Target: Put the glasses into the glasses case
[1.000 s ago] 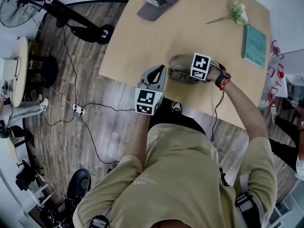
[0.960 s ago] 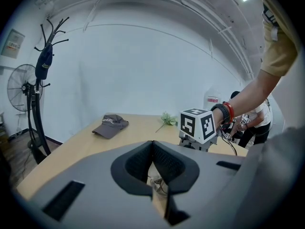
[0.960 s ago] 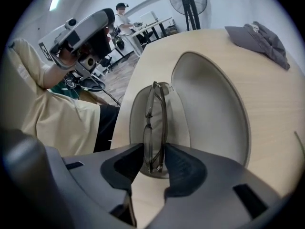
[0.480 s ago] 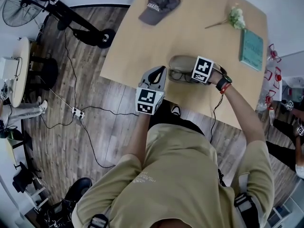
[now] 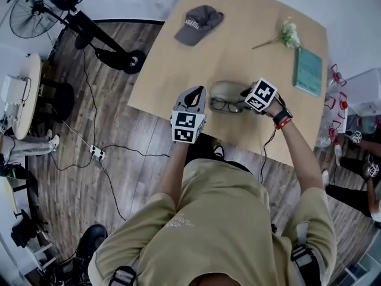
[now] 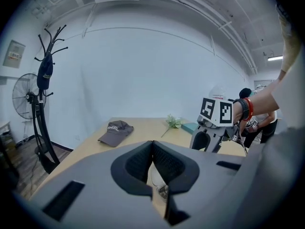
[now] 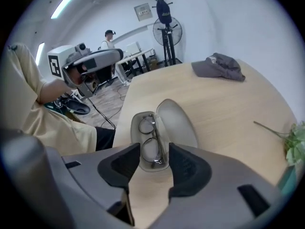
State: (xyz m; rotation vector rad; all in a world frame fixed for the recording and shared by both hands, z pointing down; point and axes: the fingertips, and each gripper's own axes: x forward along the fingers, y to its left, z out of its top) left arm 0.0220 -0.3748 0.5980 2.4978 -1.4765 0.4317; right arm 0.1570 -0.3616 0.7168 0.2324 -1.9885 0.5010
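Note:
An open grey glasses case (image 5: 230, 89) lies near the table's front edge. The dark-framed glasses (image 5: 225, 105) lie in its lower half. In the right gripper view the glasses (image 7: 150, 142) rest in the tray (image 7: 135, 128) and the lid (image 7: 176, 123) is folded back. My right gripper (image 5: 245, 92) hangs just right of and above the case, pointing steeply down. Its jaws (image 7: 153, 163) stand wide, closing slightly, with nothing held between them. My left gripper (image 5: 198, 90) hovers at the case's left end with its pads (image 6: 164, 163) together and empty.
A grey cap (image 5: 198, 23) lies at the table's far left, and a flower sprig (image 5: 289, 33) and a teal book (image 5: 308, 71) at the far right. On the floor to the left are a fan stand (image 5: 95, 34) and a cable (image 5: 98, 139). People stand beyond the table's right side.
My right gripper has lifted off the case and drawn back to the right with its jaws spread. The glasses now lie uncovered in the case. My left gripper has hardly moved.

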